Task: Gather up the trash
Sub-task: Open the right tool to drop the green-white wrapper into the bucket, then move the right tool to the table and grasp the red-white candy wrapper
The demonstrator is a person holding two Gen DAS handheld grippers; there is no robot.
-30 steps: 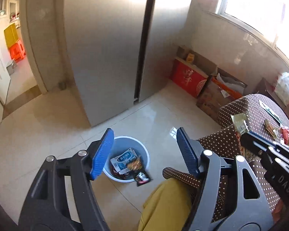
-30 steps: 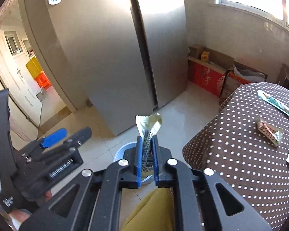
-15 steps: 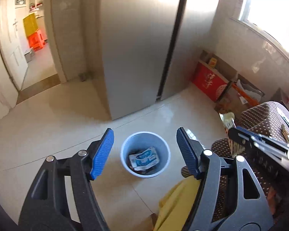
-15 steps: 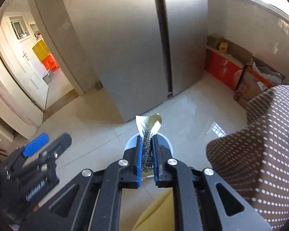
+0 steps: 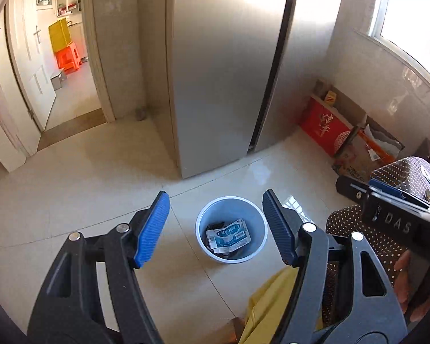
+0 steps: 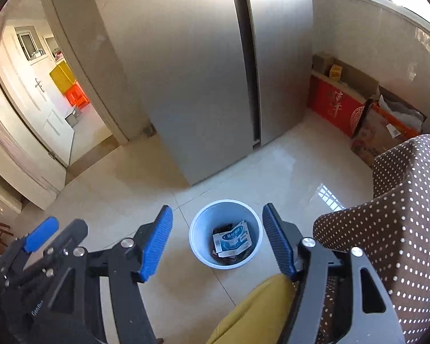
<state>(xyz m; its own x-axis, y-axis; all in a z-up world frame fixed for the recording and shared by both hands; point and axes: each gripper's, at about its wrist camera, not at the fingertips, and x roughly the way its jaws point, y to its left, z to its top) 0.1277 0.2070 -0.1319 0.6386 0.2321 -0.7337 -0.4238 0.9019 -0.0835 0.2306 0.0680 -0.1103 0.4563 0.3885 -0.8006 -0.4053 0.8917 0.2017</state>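
A: What is seen between the jaws of the right gripper (image 6: 218, 239)?

B: Nothing is held. Its jaws have just been opening and now stand wide, and only the pale blue bin (image 6: 226, 233) on the floor is framed in the gap between the blue pads (image 6: 156, 248).

A: And the left gripper (image 5: 216, 229)?

B: It is spread wide too, with nothing gripped; the same bin (image 5: 231, 229) is seen between its fingers.

A: Can any writing be read?

B: "DAS" is printed in pale letters on the black body of the right gripper (image 5: 398, 200), as seen from the left wrist. On the left gripper (image 6: 40, 233), seen from the right wrist, a label beginning "Gen" is made out, the rest hidden. The print on the carton (image 6: 233, 239) in the bin is too small to be read.

A: How are the hands posed?

B: Both grippers are pointed steeply down at the floor, side by side. Fingers of the right hand (image 5: 405, 283) are seen wrapped under the handle.

A: And the trash?

B: A white and blue flattened carton lies on top of darker wrappers inside the bin, which stands upright on the tiles in front of the fridge (image 6: 203, 66), beside the dotted tablecloth (image 6: 398, 229).
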